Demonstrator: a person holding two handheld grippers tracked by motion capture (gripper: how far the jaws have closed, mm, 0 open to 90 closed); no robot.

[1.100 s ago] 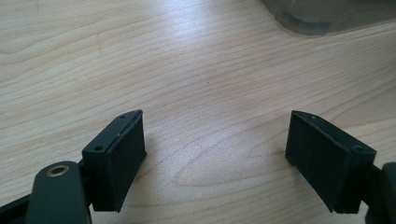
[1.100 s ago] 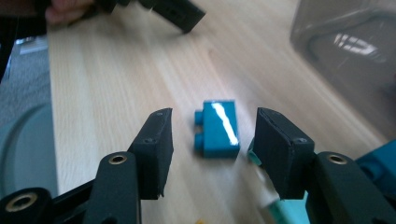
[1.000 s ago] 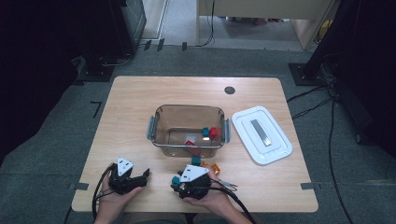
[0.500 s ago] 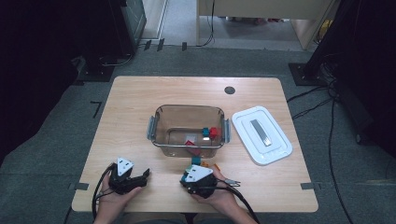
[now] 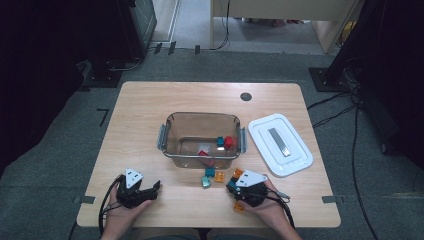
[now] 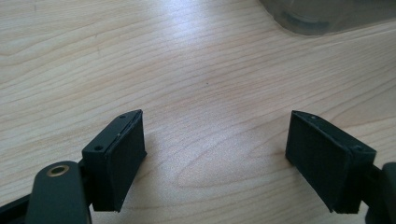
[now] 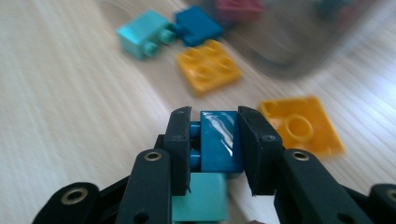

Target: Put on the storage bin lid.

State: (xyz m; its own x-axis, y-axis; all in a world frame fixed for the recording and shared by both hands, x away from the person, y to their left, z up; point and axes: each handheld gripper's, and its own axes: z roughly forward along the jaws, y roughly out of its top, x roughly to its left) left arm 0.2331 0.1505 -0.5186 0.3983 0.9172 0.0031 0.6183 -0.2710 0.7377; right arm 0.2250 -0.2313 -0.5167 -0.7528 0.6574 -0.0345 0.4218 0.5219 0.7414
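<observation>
High view: right gripper (image 5: pixel 239 190) shifted rightward along the front edge of the wooden tabletop (image 5: pixel 150 115) since a second ago, now among loose plastic bricks just before the clear plastic bin (image 5: pixel 202 136); white lid (image 5: pixel 280 144) beside it. Jaws just closing, so a pick underway, likely bound for the bin. Left gripper (image 5: pixel 152 189) parked, hand low, pointing right.

Left gripper view: jaws spread wide over bare wood.

Right gripper view: pinching a dark blue brick (image 7: pixel 221 140), held level; yellow flat bricks (image 7: pixel 208 65) and teal brick (image 7: pixel 142 34) beyond.
</observation>
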